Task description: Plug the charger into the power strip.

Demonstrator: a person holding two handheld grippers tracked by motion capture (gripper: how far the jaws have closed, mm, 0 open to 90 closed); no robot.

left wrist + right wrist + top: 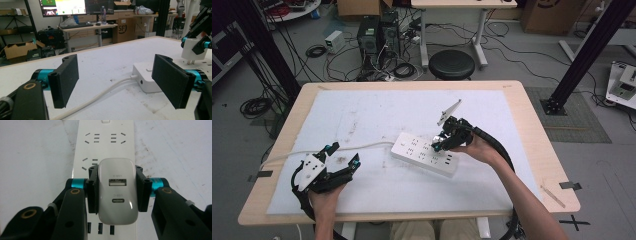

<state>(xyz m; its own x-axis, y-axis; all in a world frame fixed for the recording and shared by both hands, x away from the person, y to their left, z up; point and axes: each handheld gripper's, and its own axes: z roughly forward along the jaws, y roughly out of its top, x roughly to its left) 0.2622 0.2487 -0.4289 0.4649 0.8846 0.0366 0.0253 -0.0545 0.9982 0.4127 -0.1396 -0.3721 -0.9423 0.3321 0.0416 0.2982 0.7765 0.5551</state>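
While you hold both tools over the white-topped table [377,107]:
Charger: white rounded USB charger block [117,192], USB-A port above USB-C, prongs just above the white power strip [424,152].
Your right gripper [117,192]: pinching the charger's sides.
Your left gripper [120,82]: jaws spread, astride the strip's white cord [100,96].

Surfaces and finishes around the power strip

Power strip [105,142]: smooth white plastic, slight sheen. Charger [117,192] just above it: glossy white plastic, faint grey tint, soft reflections. Cord [100,96] from the strip's end: smooth white rubbery sheath. Under the strip, a white mat [377,112], matt, scuffed and speckled with dark marks. Worktop [532,125] showing round the mat: pale wood-look edge, smooth. Right gripper [117,191] fingers [91,192] beside the charger: matt black plastic, fine layered texture; teal collars look like anodised metal, brass-coloured inserts.
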